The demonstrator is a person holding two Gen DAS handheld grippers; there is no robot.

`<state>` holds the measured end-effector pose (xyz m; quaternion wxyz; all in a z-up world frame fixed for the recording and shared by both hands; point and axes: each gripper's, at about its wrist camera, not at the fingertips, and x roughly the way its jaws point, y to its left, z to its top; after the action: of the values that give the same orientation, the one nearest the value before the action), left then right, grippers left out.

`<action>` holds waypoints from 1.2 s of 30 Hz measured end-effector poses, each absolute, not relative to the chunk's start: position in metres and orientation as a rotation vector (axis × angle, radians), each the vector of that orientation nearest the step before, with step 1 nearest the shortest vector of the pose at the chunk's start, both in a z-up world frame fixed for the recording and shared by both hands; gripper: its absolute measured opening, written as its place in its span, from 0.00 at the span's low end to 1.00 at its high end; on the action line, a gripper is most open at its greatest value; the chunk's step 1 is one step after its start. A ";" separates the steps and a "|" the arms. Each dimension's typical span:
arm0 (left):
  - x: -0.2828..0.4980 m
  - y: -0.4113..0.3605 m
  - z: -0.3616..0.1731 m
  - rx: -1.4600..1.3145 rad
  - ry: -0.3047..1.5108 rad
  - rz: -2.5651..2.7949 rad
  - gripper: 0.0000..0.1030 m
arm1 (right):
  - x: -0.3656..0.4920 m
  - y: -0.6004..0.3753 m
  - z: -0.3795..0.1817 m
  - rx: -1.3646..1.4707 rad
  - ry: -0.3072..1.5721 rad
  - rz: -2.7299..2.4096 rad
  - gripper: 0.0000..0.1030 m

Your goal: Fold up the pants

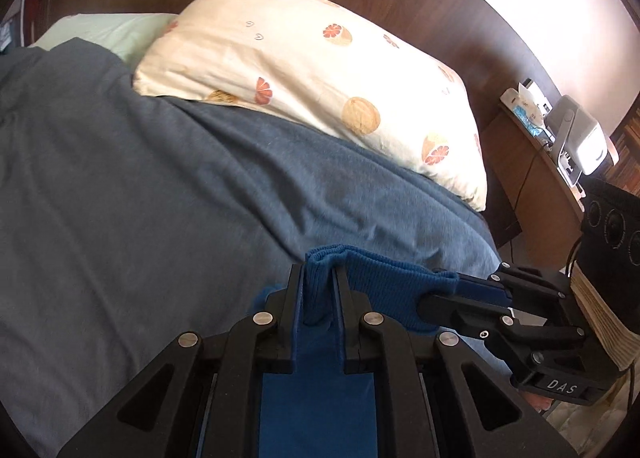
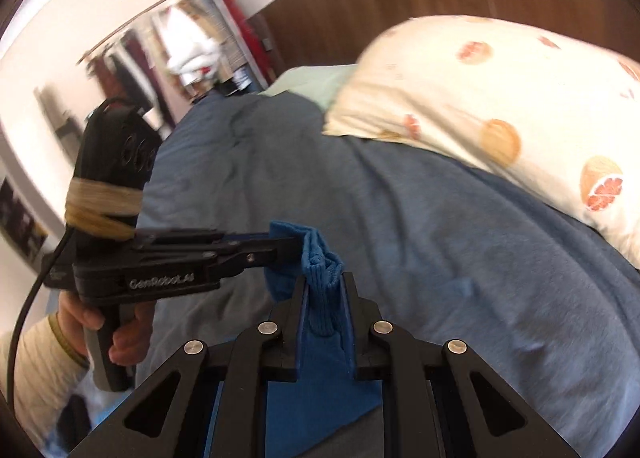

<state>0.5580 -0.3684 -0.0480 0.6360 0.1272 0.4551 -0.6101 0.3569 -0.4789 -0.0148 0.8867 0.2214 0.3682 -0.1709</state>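
Clearly the left claw (image 1: 320,290) is clamped on the ribbed band of the blue pants (image 1: 376,278), and the right claw (image 2: 324,290) pinches the same band just beside it, holding it above the bed (image 1: 160,197); the knit looks soft, light and limp, so the thick band seems the surest hold, pillow (image 1: 312,69) beyond

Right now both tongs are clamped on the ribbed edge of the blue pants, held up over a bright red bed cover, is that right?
Not quite: the bed cover is blue-grey, not red, as the left wrist view shows. The rest holds: the left tongs and the right tongs are each clamped on the ribbed edge of the blue pants, held up over the cover.
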 end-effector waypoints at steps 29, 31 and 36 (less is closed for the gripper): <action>0.523 -0.149 -0.099 0.294 1.100 -1.002 0.25 | 0.359 -0.287 -0.083 0.140 1.090 -0.005 0.20; 0.519 -0.148 -0.096 0.275 1.100 -1.002 0.26 | 0.357 -0.284 -0.084 0.166 1.103 0.040 0.21; 0.510 -0.155 -0.091 0.186 1.095 -1.011 0.26 | 0.348 -0.284 -0.065 0.183 1.053 0.041 0.21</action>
<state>0.5098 -0.1555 -0.0906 0.7311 0.0846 0.4976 -0.4592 0.3477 -0.2842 -0.0649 0.8603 0.0870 0.5020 0.0195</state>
